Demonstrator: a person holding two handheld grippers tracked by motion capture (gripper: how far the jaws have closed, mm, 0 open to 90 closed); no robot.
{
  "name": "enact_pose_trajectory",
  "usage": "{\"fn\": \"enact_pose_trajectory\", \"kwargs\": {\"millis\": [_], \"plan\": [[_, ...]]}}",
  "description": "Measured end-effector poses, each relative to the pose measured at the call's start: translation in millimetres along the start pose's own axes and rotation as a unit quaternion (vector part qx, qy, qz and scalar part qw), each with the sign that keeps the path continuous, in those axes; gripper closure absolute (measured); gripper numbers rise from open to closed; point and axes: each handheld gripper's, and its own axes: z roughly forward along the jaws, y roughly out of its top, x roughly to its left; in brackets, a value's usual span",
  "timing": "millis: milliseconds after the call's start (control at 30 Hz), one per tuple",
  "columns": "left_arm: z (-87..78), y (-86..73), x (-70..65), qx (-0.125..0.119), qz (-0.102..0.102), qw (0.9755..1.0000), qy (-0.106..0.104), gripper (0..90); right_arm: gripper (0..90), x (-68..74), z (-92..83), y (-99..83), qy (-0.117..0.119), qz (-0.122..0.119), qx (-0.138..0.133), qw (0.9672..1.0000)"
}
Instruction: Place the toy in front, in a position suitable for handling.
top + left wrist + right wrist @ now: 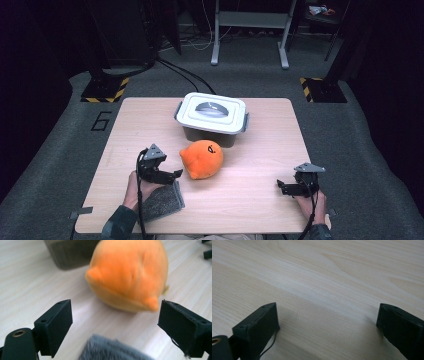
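Note:
An orange plush toy (202, 158) lies on the wooden table (260, 150) in front of a lidded box. My left gripper (176, 175) sits just left of the toy, jaws open, over a grey cloth (161, 201). In the left gripper view the plush toy (127, 275) fills the space ahead of the open left gripper (115, 322), apart from its pads, and the grey cloth (112, 351) shows at the bottom edge. My right gripper (281, 186) rests at the table's front right, open. The right gripper (327, 322) has only bare wood between its jaws.
A grey box with a white latched lid (212, 112) stands at the table's far middle, just behind the toy. Beyond the table are grey floor, cables and a white stand's legs (250, 30). Its dark wall (70, 252) shows behind the toy.

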Motion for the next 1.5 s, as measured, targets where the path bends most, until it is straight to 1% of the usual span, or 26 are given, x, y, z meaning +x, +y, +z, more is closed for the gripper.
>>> {"fn": "enact_pose_trajectory", "kwargs": {"millis": [100, 167, 300, 433, 500, 533, 567, 633, 667, 700, 767, 800, 867, 933, 967, 1000, 1033, 1100, 1133, 1200, 1233, 1267, 1333, 1367, 1467, 1500], "plan": [[-6.0, -16.6, -1.4, 0.006, -0.009, 0.9999, 0.008, 10.7, 3.1, 0.0, 0.0, 0.0, 0.0, 0.002, 0.001, 1.0], [-7.7, -20.5, -2.5, 0.009, -0.013, 0.9998, 0.016, 10.6, 3.1, 0.0, 0.0, 0.0, 0.0, 0.002, 0.001, 1.0], [-12.5, -32.5, -6.8, 0.011, -0.029, 0.9994, 0.018, 12.8, 3.1, -0.5, 0.2, -0.1, -0.001, 0.0, 0.0, 1.0], [-18.9, -48.3, -15.3, 0.027, -0.032, 0.9988, 0.024, 12.7, 3.1, -0.4, 0.2, 0.1, -0.001, 0.004, 0.001, 1.0], [-23.1, -58.1, -20.9, 0.041, -0.043, 0.9977, 0.033, 12.6, 3.1, -0.2, 0.2, 0.0, -0.002, 0.007, 0.001, 1.0], [-23.1, -58.1, -20.9, 0.041, -0.043, 0.9977, 0.033, 12.6, 3.1, -0.2, 0.2, 0.0, -0.002, 0.007, 0.001, 1.0], [-27.0, -65.3, -25.5, 0.044, -0.046, 0.997, 0.044, 12.6, 3.2, -0.2, 0.0, 0.1, -0.001, 0.007, 0.002, 1.0], [-28.8, -68.6, -27.1, 0.049, -0.045, 0.9965, 0.051, 12.6, 3.2, -0.1, 0.1, 0.0, -0.002, 0.008, 0.001, 1.0], [-29.7, -72.4, -27.9, 0.048, -0.052, 0.9961, 0.052, 12.6, 3.3, -0.1, 0.1, 0.0, -0.002, 0.007, 0.001, 1.0], [-30.0, -78.9, -28.7, 0.057, -0.062, 0.9949, 0.055, 12.6, 3.3, -0.4, 0.2, 0.0, -0.002, 0.005, 0.0, 1.0], [-29.8, -81.4, -28.7, 0.066, -0.063, 0.9944, 0.055, 12.8, 3.3, -0.3, 0.2, -0.1, -0.003, 0.006, 0.0, 1.0], [-27.7, -84.4, -30.1, 0.069, -0.071, 0.9936, 0.054, 13.6, 3.3, -0.5, 0.2, -0.1, -0.003, 0.004, -0.001, 1.0], [-24.1, -87.8, -31.0, 0.085, -0.066, 0.9925, 0.057, 15.3, 3.4, -0.5, 0.2, -0.1, -0.003, 0.005, -0.001, 1.0], [-20.3, -90.0, -33.9, 0.092, -0.068, 0.9913, 0.065, 15.9, 3.5, -0.4, 0.1, -0.2, -0.003, 0.004, -0.001, 1.0], [-19.2, -90.5, -34.9, 0.089, -0.066, 0.9915, 0.068, 16.1, 3.6, -0.4, 0.1, -0.2, -0.003, 0.003, -0.002, 1.0], [-19.3, -90.4, -35.4, 0.096, -0.061, 0.991, 0.07, 17.1, 4.1, -0.4, -0.4, -0.5, 0.0, 0.0, -0.001, 1.0], [-17.7, -91.3, -37.9, 0.1, -0.057, 0.99, 0.082, 18.6, 4.1, 0.0, -0.4, -0.5, 0.001, 0.002, -0.001, 1.0], [-15.8, -92.1, -39.6, 0.099, -0.056, 0.9895, 0.089, 21.5, 4.1, -0.2, -0.3, -0.5, 0.001, 0.002, -0.001, 1.0], [-15.2, -91.7, -41.1, 0.101, -0.048, 0.9884, 0.102, 21.5, 4.1, -0.2, -0.3, -0.5, 0.001, 0.002, -0.001, 1.0], [-14.0, -91.6, -43.8, 0.104, -0.039, 0.9873, 0.114, 26.8, 4.3, -0.3, -0.4, -0.5, 0.002, -0.001, -0.002, 1.0], [-13.9, -92.3, -45.2, 0.1, -0.045, 0.987, 0.117, 26.8, 4.3, -0.3, -0.4, -0.5, 0.002, -0.001, -0.002, 1.0], [-14.9, -93.1, -45.4, 0.099, -0.041, 0.9871, 0.119, 28.4, 4.3, -0.2, -0.4, -0.5, 0.002, -0.002, -0.002, 1.0], [-16.8, -94.6, -46.1, 0.091, -0.042, 0.9871, 0.125, 38.5, 4.5, -0.3, -0.4, -0.5, 0.002, -0.001, -0.002, 1.0], [-18.0, -95.7, -46.1, 0.087, -0.044, 0.987, 0.127, 38.5, 4.4, -0.4, -0.5, -0.6, 0.002, -0.002, -0.002, 1.0], [-20.0, -99.1, -45.2, 0.071, -0.051, 0.9866, 0.138, 49.2, 4.4, 0.2, -1.0, -0.9, -0.001, 0.0, -0.001, 1.0], [-20.6, -99.4, -45.2, 0.071, -0.05, 0.9866, 0.138, 51.4, 4.5, 0.7, -1.1, -0.9, -0.003, -0.001, -0.003, 1.0]]}}
